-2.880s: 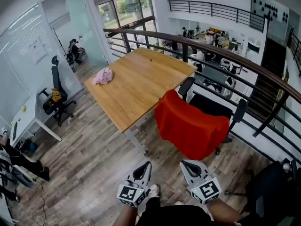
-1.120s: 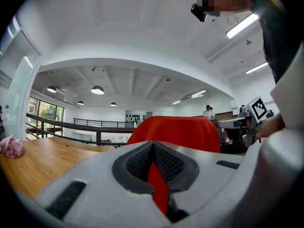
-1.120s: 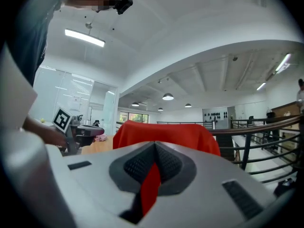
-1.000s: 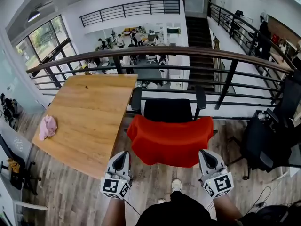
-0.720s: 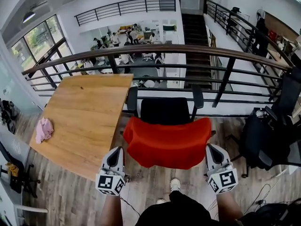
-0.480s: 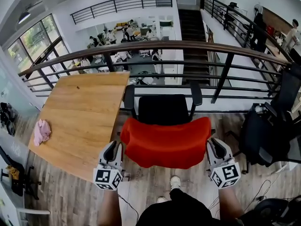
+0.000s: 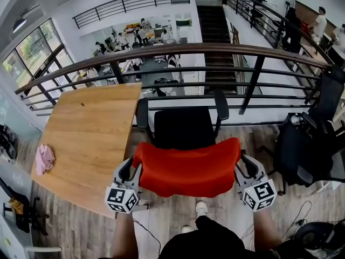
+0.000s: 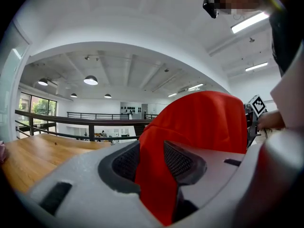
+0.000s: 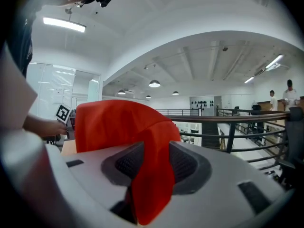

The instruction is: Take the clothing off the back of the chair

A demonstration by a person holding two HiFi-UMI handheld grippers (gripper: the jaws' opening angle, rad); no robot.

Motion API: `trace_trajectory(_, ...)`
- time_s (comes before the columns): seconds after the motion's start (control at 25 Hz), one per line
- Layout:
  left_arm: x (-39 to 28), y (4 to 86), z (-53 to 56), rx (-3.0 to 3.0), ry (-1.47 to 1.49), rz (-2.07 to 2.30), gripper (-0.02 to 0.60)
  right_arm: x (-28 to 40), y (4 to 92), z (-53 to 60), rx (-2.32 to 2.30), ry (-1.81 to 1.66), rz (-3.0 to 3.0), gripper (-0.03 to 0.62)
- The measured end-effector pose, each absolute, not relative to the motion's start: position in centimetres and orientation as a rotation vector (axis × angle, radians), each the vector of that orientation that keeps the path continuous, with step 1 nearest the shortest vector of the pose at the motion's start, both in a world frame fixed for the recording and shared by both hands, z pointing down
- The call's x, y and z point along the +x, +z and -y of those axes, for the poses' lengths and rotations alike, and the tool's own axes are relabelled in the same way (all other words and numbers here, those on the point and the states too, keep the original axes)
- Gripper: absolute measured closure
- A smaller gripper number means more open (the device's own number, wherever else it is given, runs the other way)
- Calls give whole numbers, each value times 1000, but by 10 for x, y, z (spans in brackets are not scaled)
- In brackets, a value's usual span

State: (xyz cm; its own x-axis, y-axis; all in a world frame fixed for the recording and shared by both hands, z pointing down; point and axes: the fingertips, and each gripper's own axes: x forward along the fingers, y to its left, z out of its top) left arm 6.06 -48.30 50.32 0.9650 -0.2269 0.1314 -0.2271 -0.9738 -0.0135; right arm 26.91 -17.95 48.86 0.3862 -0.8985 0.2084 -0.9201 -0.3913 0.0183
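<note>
Head view, lower middle: my left gripper [image 7: 131, 170] and right gripper [image 7: 246, 163] have reached the red garment [image 7: 186, 169] on the chair [image 7: 180, 127] back. Both sets of jaws have just been opening and straddle its edges unclamped. Pinching seems next.

This is an open-plan office on a mezzanine: a black swivel office chair [image 7: 180, 128] stands beside a long wooden counter [image 7: 91, 123], near a railing [image 7: 178, 48]. Far below, people work at desks [image 7: 126, 35], and a staircase [image 7: 213, 23] descends at far right.
</note>
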Motion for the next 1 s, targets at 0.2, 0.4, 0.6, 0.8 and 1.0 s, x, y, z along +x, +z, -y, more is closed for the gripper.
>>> trace_trajectory(0.2, 82, 510, 487, 3098, 220, 274, 403, 276, 492, 193, 2482, 261, 1699, 431)
trace_trajectory(0.4, 99, 515, 487, 3076, 229, 189, 380, 279, 494, 206, 2430, 252, 1773, 447)
trace_trajectory(0.6, 100, 513, 491, 3047, 226, 156, 377, 281, 488, 217, 2412, 223, 1797, 464)
trace_trajectory(0.8, 104, 510, 480, 3114, 270, 105, 471, 286, 487, 217, 2424, 213, 1782, 470)
trace_trajectory(1.0, 102, 508, 481, 3129, 250, 176, 552, 284, 485, 216, 2431, 196, 1765, 547)
